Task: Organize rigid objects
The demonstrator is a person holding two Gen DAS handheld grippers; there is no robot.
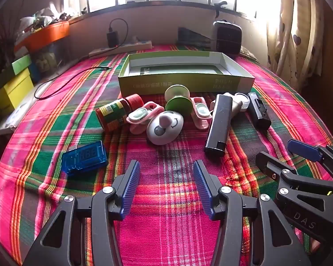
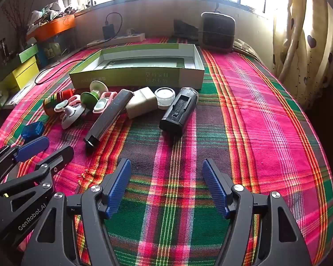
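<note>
- Left wrist view: low over the plaid cloth (image 1: 166, 232), facing the window, near the clutter.
- Right wrist view: same heading, offset rightward.
- Shared: green box (image 1: 186, 82) (image 2: 136, 75), centre frame.

Both tools share one build. The left gripper (image 1: 166, 173) has black, angular plastic arms with triangular cut-outs, round silver screws at the joints, and blue ribbed pads on its fingers (image 1: 132, 184). The right gripper (image 2: 166, 170) looks the same; seen from the left wrist, its side carries pale "DAS" lettering, while the left one's side reads "GenRobot.AI".
</note>
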